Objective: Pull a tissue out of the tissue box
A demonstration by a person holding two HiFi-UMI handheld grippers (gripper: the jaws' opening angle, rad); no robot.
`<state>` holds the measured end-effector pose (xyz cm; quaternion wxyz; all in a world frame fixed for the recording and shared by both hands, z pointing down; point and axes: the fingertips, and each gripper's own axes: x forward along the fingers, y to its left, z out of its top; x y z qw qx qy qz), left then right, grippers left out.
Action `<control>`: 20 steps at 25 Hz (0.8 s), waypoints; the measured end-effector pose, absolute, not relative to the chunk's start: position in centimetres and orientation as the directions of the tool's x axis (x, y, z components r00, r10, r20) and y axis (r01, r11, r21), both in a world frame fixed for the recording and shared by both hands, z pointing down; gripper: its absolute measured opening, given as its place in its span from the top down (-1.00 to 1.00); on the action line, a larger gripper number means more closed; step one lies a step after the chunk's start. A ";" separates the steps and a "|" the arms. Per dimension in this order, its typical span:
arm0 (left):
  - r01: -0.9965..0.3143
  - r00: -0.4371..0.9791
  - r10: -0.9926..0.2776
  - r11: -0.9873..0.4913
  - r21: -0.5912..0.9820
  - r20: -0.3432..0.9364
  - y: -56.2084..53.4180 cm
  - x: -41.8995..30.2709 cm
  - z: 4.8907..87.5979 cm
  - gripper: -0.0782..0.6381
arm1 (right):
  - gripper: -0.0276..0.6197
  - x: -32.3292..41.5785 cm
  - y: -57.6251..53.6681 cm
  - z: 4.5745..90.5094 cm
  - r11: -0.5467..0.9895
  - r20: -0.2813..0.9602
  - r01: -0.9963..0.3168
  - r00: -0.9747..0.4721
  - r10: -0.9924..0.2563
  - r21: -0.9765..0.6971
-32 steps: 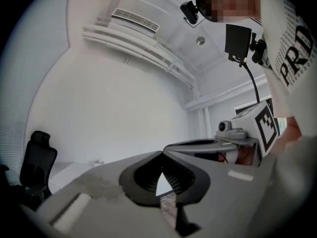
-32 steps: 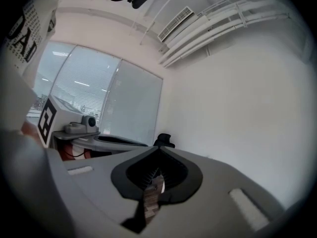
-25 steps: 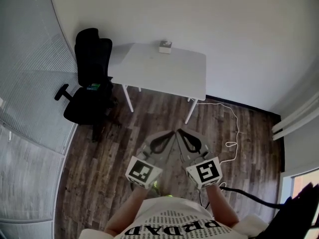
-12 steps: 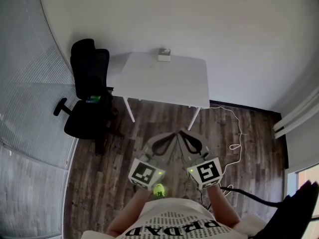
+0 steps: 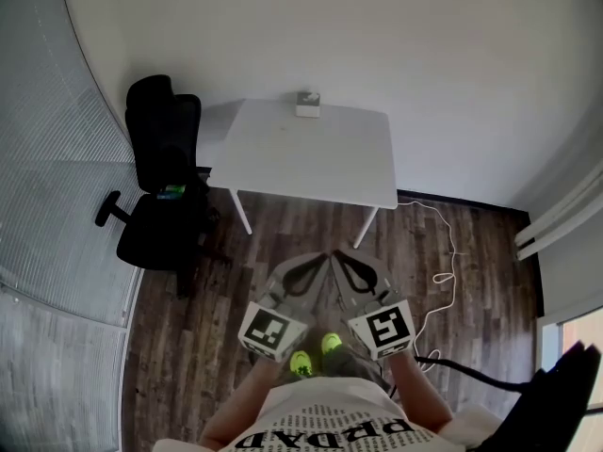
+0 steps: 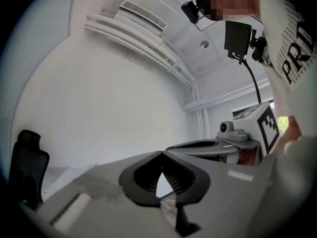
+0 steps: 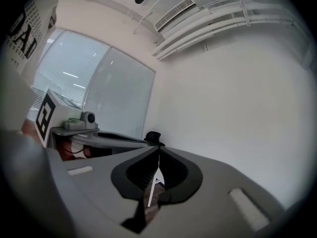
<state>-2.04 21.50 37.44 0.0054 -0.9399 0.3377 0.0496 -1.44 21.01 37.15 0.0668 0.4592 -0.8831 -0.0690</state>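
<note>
A: Now, about the pose of the hands?
B: Held low before the chest, side by side: the grey plastic left gripper (image 5: 323,257) and the matching grey right gripper (image 5: 336,255). Both aimed roughly level toward the far wall, tips close together, marker cubes nearest the body.
A: And the jaws?
B: Pressed together on both, tip to tip, pinching nothing. Only a thin wedge of light behind the tips, between the ribbed black pads (image 6: 174,178).
A: Where to look for the small pale tissue box (image 5: 309,104)?
B: On the far edge of the rectangular white table (image 5: 320,158), close against the plain white wall and well apart from both grippers.
A: Anything else around?
B: A black padded office chair (image 5: 160,172) just left of the table. Below, a dark, streaked wood-plank floor (image 5: 471,281), with a thin white cable (image 5: 443,252) looping across it at the right.
</note>
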 end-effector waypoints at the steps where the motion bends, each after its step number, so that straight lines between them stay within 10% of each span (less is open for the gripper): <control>1: -0.636 0.766 -0.636 -0.771 0.035 -0.087 21.1 -1.7 37.6 0.81 | 0.89 -1.1 20.6 37.2 0.571 0.062 -0.801 -0.570 -0.819 0.183; 20: -0.684 0.726 -0.683 -0.729 0.017 -0.080 11.1 1.8 36.5 0.81 | 0.88 2.5 9.9 37.5 0.651 0.067 -0.745 -0.649 -0.758 0.149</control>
